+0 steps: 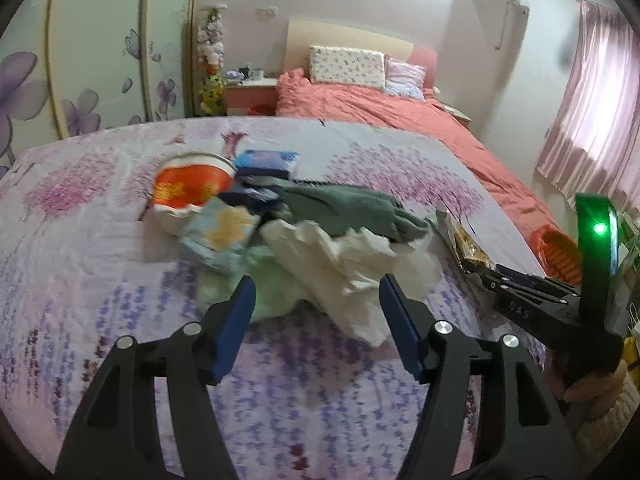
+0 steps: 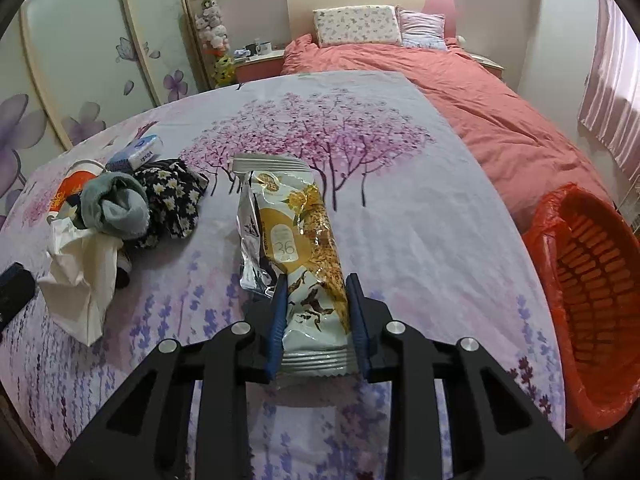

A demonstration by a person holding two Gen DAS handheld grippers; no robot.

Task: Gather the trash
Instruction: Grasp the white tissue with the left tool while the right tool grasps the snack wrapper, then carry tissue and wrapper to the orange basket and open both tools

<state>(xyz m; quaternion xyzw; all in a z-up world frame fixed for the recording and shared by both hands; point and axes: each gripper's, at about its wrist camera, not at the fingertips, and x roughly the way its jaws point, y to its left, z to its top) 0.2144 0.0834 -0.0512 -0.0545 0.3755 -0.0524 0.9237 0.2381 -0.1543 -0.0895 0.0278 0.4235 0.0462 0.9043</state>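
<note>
Gripping right: my right hand-held gripper [image 2: 316,312] pinches the snack wrapper [image 2: 296,240], bound for the bin [image 2: 580,264] at three o'clock.
Left: my left hand-held gripper [image 1: 316,312] gapes wide before the tissue [image 1: 340,264].

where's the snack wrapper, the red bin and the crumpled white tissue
snack wrapper [image 2: 308,236]: right wrist view, middle of its printed face
red bin [image 2: 592,264]: right wrist view, inner slatted wall
crumpled white tissue [image 1: 340,264]: left wrist view, its central folds

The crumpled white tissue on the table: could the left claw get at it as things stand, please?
Probably yes. The left claw is open, with the crumpled white tissue just ahead between its fingers and nothing in front of it.
</note>
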